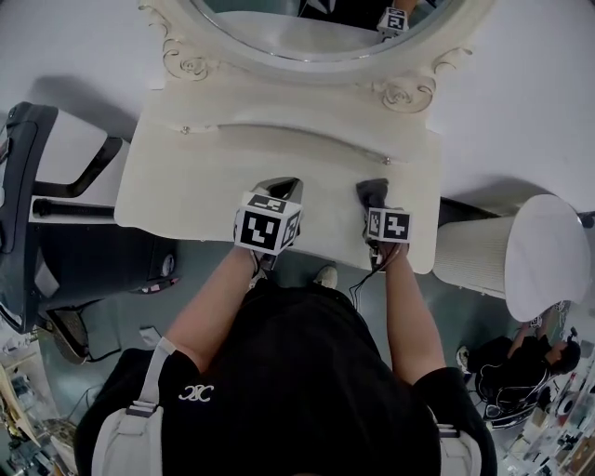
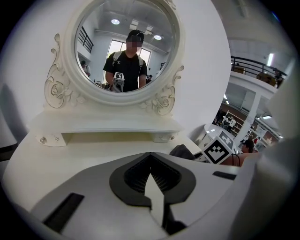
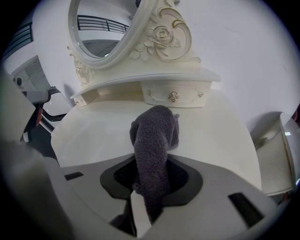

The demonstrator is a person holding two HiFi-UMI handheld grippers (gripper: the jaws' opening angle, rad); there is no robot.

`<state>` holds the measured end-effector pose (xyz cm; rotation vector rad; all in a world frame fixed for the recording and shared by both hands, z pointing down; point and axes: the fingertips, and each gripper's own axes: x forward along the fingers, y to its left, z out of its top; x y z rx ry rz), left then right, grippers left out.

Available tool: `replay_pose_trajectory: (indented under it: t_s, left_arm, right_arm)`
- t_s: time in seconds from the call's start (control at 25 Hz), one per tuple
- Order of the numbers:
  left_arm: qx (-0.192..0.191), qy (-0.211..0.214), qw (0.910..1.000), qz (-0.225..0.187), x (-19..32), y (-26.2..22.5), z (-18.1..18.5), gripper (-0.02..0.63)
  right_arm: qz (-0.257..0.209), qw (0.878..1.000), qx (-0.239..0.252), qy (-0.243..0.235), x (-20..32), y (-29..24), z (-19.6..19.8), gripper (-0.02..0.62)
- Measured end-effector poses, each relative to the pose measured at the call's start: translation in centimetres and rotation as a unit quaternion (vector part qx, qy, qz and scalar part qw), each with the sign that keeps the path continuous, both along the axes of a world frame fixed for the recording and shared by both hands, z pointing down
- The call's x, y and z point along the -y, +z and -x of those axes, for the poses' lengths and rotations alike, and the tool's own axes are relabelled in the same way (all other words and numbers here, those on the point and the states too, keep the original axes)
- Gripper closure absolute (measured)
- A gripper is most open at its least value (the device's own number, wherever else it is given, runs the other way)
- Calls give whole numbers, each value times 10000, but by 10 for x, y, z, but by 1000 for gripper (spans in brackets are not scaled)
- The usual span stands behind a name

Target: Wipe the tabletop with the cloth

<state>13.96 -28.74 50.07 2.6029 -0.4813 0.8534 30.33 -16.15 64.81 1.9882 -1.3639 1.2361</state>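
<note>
Cloth slip risk
Right gripper (image 3: 152, 187) pinches bunched cloth (image 3: 155, 136) below mirror (image 1: 307, 28); left gripper (image 2: 151, 180) pressed together, empty; tabletop (image 1: 214, 177) drag could free it.

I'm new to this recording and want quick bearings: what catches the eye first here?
The ornate cream dressing table fills the middle, with a carved oval mirror standing at its back. The right gripper is shut on a dark grey cloth over the table's right front. The left gripper, shut and empty, is over the front edge to its left.
</note>
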Motion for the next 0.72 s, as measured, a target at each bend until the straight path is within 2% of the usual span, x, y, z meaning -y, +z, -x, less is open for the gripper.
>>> replay_pose_trajectory:
  t_s: [0.36,0.56,0.64,0.72]
  left_arm:
    - [-53,202,9997,-103,-7,-7,-23,601]
    - [-70,307,9994,-170,-15,-10,-32,601]
    - [-142,340,9991,-215,-18,-14,-35,601]
    - [-246,348,9988,-252,-20,-22,-39,601]
  right_arm:
    - [-23,9948,-180,1003,-70,4,-48,472]
    - [-14,9922,-138,1236,-73,2,-50,472]
    - [-425,9900,-140,1340,-63,-16,-51,472]
    - [-1073,9844,-298,1365,-50,-50,-52,472]
